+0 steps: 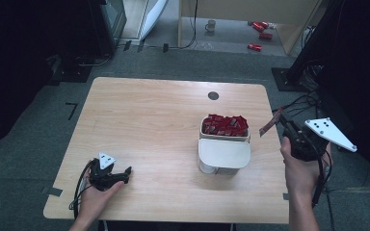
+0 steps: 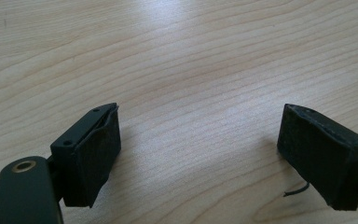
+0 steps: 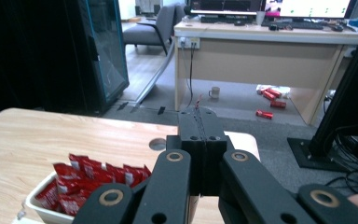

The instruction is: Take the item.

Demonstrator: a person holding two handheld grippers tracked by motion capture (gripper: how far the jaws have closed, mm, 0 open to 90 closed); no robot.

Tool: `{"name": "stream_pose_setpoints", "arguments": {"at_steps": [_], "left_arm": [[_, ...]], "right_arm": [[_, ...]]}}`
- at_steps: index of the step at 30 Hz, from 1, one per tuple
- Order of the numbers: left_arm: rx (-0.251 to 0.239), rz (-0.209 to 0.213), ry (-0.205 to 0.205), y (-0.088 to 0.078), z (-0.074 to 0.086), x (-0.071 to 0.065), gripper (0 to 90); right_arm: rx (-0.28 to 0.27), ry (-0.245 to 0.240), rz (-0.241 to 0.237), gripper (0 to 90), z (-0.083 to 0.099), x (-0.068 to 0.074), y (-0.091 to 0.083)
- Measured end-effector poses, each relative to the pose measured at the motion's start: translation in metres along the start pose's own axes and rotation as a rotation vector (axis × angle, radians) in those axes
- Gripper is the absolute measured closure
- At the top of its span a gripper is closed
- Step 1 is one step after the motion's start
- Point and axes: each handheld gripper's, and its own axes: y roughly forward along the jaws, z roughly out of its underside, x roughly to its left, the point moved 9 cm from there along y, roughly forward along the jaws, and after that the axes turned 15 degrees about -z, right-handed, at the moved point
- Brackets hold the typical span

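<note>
High view: 1 box (image 1: 224,154), 1 packet (image 1: 270,123) in right gripper (image 1: 282,120).

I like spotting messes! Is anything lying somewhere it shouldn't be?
Yes: red cans lie tipped over on the floor under the desk, near a mug. On the table, the red packets sit neatly in their white box.

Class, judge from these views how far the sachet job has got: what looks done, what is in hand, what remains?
Done: one red sachet is up off the table, beside the white tub heaped with red sachets. In hand: the right gripper is shut on that sachet, edge-on between its fingers. Left: where it goes isn't visible. The left gripper rests open on the table.
</note>
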Motion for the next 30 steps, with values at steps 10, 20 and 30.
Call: {"name": "stream_pose_setpoints", "arguments": {"at_steps": [10, 20, 30], "left_arm": [[0.001, -0.002, 0.0, 0.0, 0.0, 0.0, 13.7], [0.0, -0.001, -0.001, 0.0, 0.0, 0.0, 13.7], [0.001, -0.001, 0.0, 0.0, 0.0, 0.0, 13.7]], "right_arm": [[0.074, 0.022, 0.02, 90.0, 0.043, -0.009, 0.009], [0.204, 0.056, 0.023, 90.0, 0.097, -0.019, 0.023], [0.227, 0.082, 0.019, 90.0, 0.118, -0.031, 0.048]]}}
